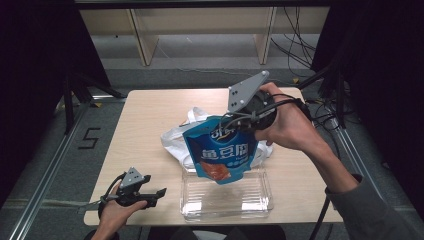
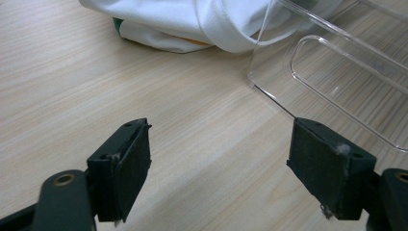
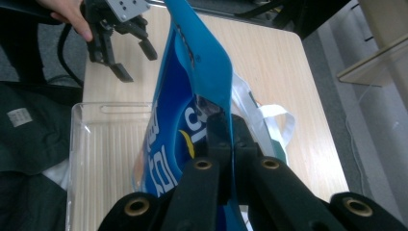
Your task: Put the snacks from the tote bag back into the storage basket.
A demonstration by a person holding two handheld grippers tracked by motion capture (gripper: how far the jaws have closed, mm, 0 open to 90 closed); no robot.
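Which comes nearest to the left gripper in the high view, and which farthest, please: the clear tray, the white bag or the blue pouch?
1. Clear tray, just right of the left gripper.
2. Blue pouch, hanging above the tray's far edge.
3. White bag, behind the pouch; almost level with it.

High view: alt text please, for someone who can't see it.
The right tool is shut on the top edge of a blue snack pouch, holding it above a clear plastic tray on a light wooden table. A white bag lies behind the pouch. The left tool rests open near the table's front left corner.
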